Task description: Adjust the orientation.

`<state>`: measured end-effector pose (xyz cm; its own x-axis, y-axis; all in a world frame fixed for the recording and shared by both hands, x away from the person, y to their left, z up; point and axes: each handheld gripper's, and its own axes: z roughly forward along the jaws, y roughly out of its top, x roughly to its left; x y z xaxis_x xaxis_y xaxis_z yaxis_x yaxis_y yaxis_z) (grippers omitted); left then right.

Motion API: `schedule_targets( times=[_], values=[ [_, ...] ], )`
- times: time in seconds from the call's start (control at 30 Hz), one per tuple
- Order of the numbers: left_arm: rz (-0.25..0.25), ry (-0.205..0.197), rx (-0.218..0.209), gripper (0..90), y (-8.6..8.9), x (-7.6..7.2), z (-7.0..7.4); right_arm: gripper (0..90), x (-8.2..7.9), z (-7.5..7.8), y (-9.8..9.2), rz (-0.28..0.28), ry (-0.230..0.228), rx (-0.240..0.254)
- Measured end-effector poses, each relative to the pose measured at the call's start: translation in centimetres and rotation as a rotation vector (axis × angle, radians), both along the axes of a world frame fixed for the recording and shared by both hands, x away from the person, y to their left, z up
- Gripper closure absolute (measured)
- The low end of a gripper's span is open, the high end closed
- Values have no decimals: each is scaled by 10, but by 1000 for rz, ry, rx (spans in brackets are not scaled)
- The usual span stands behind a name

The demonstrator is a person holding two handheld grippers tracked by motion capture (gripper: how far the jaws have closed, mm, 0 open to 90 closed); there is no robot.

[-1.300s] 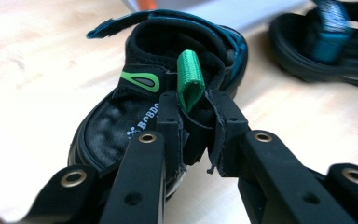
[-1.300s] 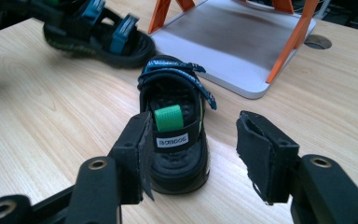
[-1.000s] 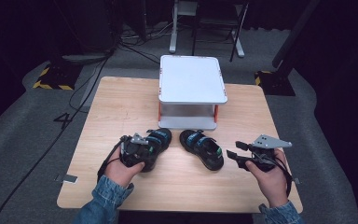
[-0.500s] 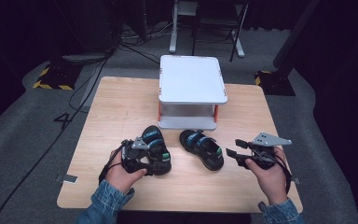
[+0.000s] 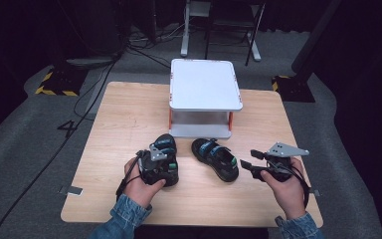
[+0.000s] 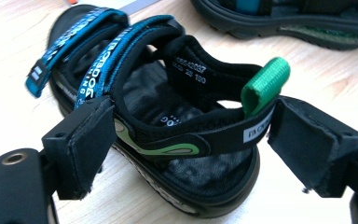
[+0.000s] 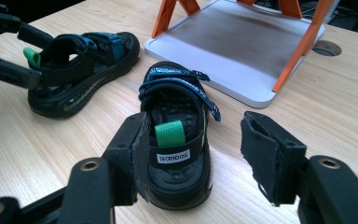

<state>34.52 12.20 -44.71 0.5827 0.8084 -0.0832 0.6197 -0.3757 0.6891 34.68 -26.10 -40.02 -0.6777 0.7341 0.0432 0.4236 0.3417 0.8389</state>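
- The left gripper (image 6: 179, 154) is standing with its jaws wide; they have just been opening, and the heel of the left black strapped sandal with blue webbing and a green heel loop (image 6: 168, 135) is sitting between the pads, resting on the pale wooden table (image 6: 307, 84) with small gaps showing on both sides.
- The right gripper (image 7: 200, 158) is hovering with its jaws spread fairly wide behind the heel of the right black sandal with a green pull tab (image 7: 175, 140), which is lying just ahead of the jaws and toward the left one; whether that pad is touching the heel I cannot tell.
- Risk, as I judge it: the left pads are sitting so near the heel strap that a backward pull could snag the green loop and drag the sandal askew.
- Risk: the right gripper is lining up off-centre, so closing now could nudge the heel sideways rather than pinching it squarely.
- The right gripper view is showing the white two-level stand with orange legs (image 7: 242, 51) just beyond the sandal's toe, with its lower shelf bare.
- The high view is showing both sandals (image 5: 163, 158) (image 5: 215, 158) lying side by side in front of that stand (image 5: 205, 84), something neither gripper view is giving whole.
- The left gripper view is revealing the printed size label inside the heel strap, which is too small to make out from above.
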Motion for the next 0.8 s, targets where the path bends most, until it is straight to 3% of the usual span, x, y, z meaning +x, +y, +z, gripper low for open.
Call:
schedule_targets(
  times=[0.13, 0.23, 0.33, 0.4, 0.47, 0.57, 0.8],
  values=[
    [-41, 15, -29, 246, 10, 2, -1, 425, -1, 0, -2, -7, 0, 1],
    [-37, 77, -56, 367, 16, 3, -3, 425, -1, 0, -2, -8, 3, -2],
    [-11, 96, -43, 592, 26, 5, -5, 428, -1, -1, -2, -6, 5, -3],
    [-9, 136, -91, 681, 32, 9, -10, 428, -1, -1, -1, -3, 7, -3],
    [-9, 155, -110, 763, 35, 11, -12, 429, 0, -2, 0, 2, 8, -6],
    [-21, 146, -103, 792, 35, 10, -12, 431, 1, -3, 1, 3, 12, -7],
    [-55, 58, -78, 810, 35, 9, -9, 435, 6, -1, 2, 7, 10, 3]
  ],
)
